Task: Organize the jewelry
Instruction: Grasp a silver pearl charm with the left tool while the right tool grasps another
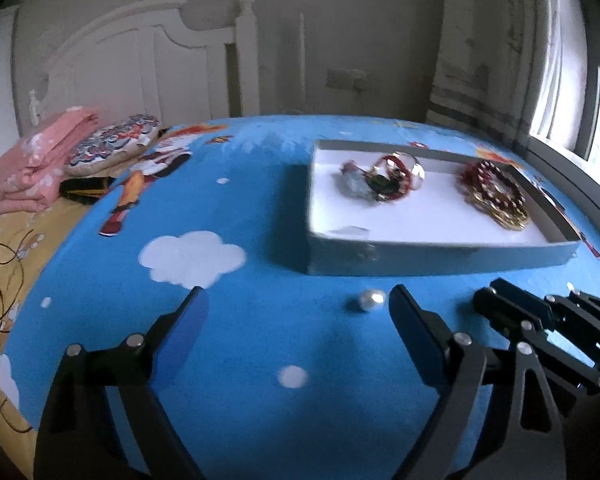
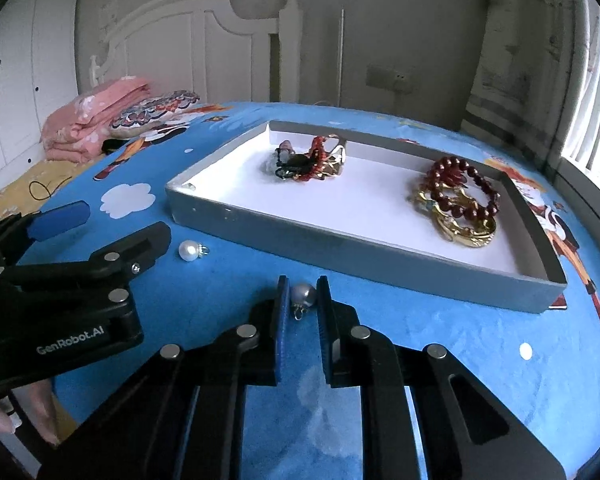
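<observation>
To the far left of both grippers, a folded pink blanket (image 2: 96,120) and a patterned cushion (image 2: 156,114) are seen on the blue bedspread (image 1: 240,208), well apart from the work. The left gripper (image 1: 296,300) is held wide, with nothing between its fingers; a white pearl pendant (image 1: 371,300) lies on the cloth just inside its right fingertip, level with the tips, so it is nearer to this gripper than to the other. In the right wrist view the same white pearl pendant (image 2: 191,250) is found just ahead of the left gripper (image 2: 112,232), its small metal loop pointing right. Further right, the right gripper (image 2: 304,294) is brought narrow around a grey pearl pendant (image 2: 303,295), which sits between the fingertips with its loop turned back towards the gripper; whether the pads are actually pressing it cannot be settled, though contact seems likely. Ahead and to the right of both grippers, a shallow grey tray (image 2: 340,248) is set on the bed, with a tangle of red, dark and gold pieces (image 2: 312,158) at its far side and a red bead bracelet on gold bangles (image 2: 460,204) at its right end. The grey pendant is judged to be bound forward and slightly right, over the near tray wall.
</observation>
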